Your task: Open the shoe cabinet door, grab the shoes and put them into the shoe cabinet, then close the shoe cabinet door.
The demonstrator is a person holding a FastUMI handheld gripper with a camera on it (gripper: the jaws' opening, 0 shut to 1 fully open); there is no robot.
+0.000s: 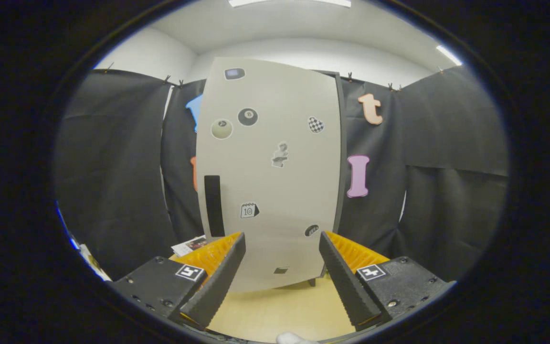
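At the bottom of the frame my gripper point(282, 239) has its 2 fingers spread wide with nothing between them, each carrying a small square black-and-white marker I cannot decode. Just beyond the fingertips, filling the centre, stands the shoe cabinet door point(275, 191), shut and pale grey, with a dark vertical handle point(213, 205) at its lower left. Stickers dot the door: an 8 ball point(248, 116) reading "8", and a calendar sticker point(249, 210) reading "10". Below lies the pale wooden floor point(280, 310), with some printed paper point(190, 245) lower left, text too small to read.
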